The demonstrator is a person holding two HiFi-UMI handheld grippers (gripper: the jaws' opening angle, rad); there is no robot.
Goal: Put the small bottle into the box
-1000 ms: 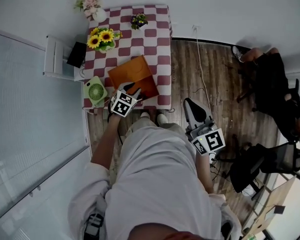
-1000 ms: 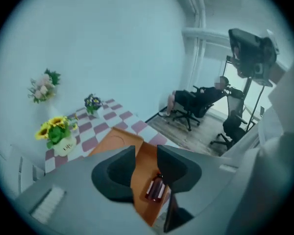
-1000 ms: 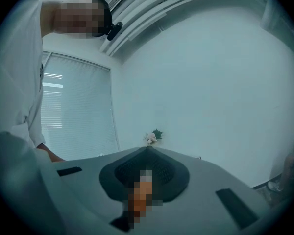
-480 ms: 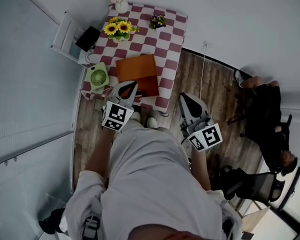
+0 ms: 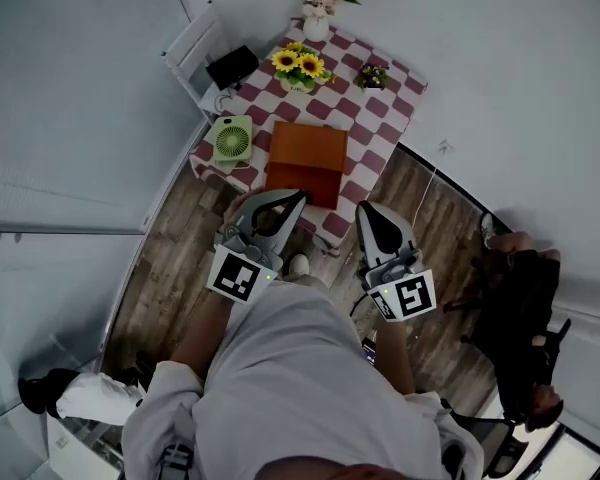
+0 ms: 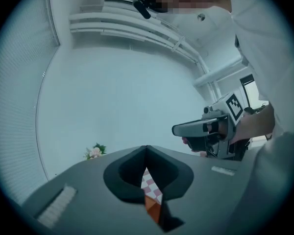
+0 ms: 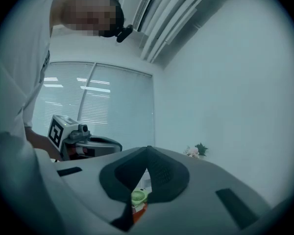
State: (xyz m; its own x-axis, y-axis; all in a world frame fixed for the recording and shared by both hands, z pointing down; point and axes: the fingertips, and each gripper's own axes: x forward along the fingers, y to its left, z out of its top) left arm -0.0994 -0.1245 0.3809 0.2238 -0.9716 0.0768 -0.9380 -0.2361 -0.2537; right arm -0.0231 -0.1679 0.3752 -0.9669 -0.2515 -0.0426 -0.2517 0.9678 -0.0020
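Orange-brown box (image 5: 307, 161) sits by the near edge of the checked surface (image 5: 395, 103), straight ahead of both claws, and that's your target. Your left claw (image 5: 298, 196) is pressed together with nothing in it; through the sliver under its tips you see only checked cloth and a bit of the box's orange. Your right claw (image 5: 370, 213) is pressed together too, and empty, with the green fan (image 7: 138, 196) from the near left corner peeping through its gap. Both are held up by the near edge, and neither is gripping anything.

Now the small bottle: I can't find it anywhere. It isn't on the cloth or in either claw, and it doesn't show in the box, whose top looks like a flat panel from above. Whether it's already inside or simply out of sight, these views won't settle. My read: if it's in, you're finished. If not, everything's left to do: find it, pinch it, carry it to the box.
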